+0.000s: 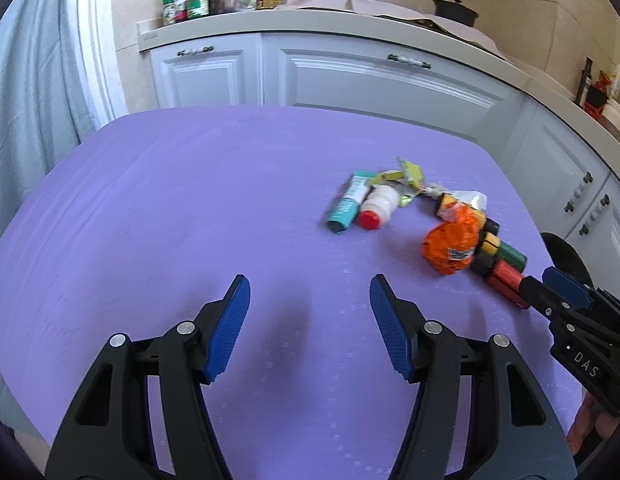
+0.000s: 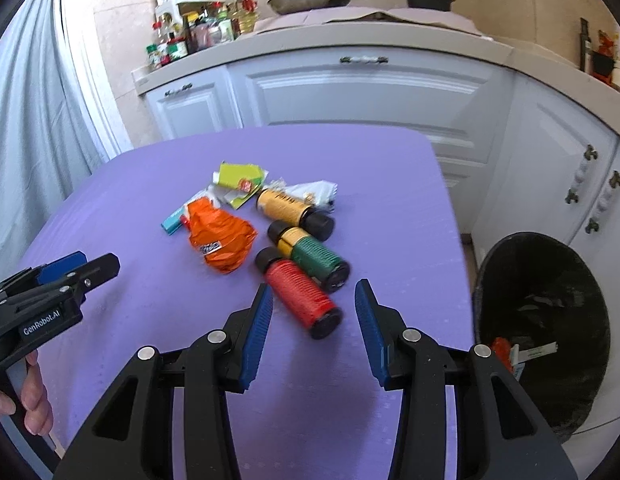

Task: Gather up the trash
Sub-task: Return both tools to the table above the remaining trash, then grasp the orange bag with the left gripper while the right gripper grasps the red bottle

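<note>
A: Trash is heaped mid-desk: teal tube point(image 2: 175, 220), orange wrapper point(image 2: 223, 242), then the red bottle point(image 2: 299, 298) lying just ahead of the right gripper point(image 2: 314, 316). How should it be taken?

B: Its ribbed body should be straddled crosswise, since round bottles may roll. Both jaws are spread and empty; the left gripper point(image 1: 310, 320) hovers over bare purple desk point(image 1: 149, 220).

A: And room?

B: The desk edge is close on the right; the black bin point(image 2: 550, 320) stands just beyond it.
</note>
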Motion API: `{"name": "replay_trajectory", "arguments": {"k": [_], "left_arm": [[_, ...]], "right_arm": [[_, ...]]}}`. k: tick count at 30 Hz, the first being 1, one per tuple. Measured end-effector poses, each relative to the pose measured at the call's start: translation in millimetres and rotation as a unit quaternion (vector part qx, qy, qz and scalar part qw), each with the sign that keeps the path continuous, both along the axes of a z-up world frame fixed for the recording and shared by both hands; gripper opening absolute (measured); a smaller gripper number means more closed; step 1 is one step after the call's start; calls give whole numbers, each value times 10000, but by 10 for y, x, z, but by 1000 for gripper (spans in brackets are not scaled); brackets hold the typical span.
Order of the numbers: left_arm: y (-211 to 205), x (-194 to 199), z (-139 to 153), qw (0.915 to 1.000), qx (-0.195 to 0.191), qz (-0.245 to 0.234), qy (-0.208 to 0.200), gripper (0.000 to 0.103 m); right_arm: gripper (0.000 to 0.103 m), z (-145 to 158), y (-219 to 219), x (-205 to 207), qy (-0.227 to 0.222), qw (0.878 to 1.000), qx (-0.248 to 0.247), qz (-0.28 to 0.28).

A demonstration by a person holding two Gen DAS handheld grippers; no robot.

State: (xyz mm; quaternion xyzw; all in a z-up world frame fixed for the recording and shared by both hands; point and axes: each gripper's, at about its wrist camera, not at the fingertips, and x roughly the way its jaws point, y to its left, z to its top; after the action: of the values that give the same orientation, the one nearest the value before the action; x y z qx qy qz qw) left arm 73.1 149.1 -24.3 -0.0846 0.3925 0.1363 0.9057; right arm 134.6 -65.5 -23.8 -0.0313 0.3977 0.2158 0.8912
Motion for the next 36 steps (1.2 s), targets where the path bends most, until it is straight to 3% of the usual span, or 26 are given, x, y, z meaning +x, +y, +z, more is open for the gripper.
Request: {"name": "replay_trajectory", "arguments": {"k": [10,22,23,25,36], "left_arm": [[212,-30,-60,9997,-91,201,50,61],[215,-5,-108,9996,-158,199,88,61],[204,-3,-111,9996,-160,196,88,61],[193,4,-117,9997,-163,181,89,61],[-9,83,-119,9998,-164,-76,88,61]], "right_arm": [[43,-126,178,79,336,9990,-162,230],[43,-172,391,136,428,9973,-350,483],[40,-177,390,135,434,9973,-359,476],[26,-180,379,127,446,9972,-346,485],[25,69,180,-16,86,9994,-110,313]]}}
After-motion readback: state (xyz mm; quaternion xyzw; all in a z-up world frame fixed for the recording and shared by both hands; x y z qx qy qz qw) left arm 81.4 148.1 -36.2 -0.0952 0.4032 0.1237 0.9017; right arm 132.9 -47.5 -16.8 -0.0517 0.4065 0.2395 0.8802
